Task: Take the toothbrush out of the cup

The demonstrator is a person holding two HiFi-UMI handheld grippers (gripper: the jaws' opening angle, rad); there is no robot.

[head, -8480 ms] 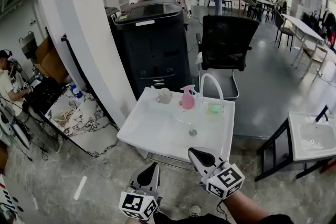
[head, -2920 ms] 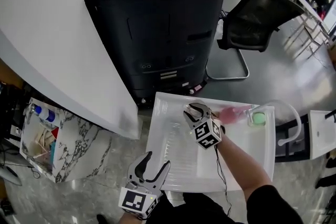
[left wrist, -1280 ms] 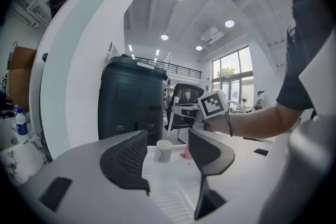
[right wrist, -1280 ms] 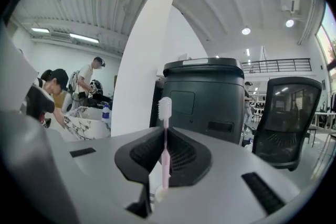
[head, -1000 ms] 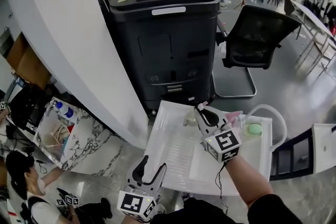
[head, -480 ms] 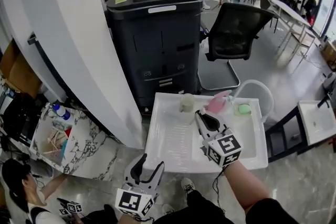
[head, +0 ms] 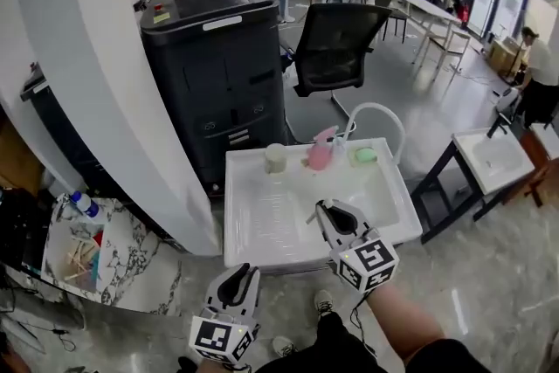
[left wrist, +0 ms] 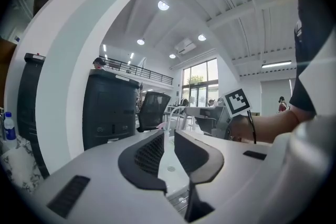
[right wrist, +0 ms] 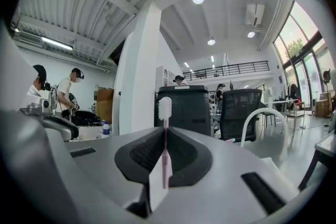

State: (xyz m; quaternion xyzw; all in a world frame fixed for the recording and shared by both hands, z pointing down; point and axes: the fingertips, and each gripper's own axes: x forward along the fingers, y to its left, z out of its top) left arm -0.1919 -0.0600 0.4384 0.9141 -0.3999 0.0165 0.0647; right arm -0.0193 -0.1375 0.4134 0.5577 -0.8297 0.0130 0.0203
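Two grippers with ribbed black pads sit before the glossy white basin (head: pixel 253 227): the left gripper (head: pixel 238 277), low off its near edge, is closing its jaws on nothing. At the far rim the pale round cup (head: pixel 275 158) stands upright beside a pink spray bottle (head: pixel 320 149). Over the basin the right gripper (head: pixel 329 211) pinches the slim pink toothbrush (right wrist: pixel 165 136), white bristled head upright, well clear of the cup.
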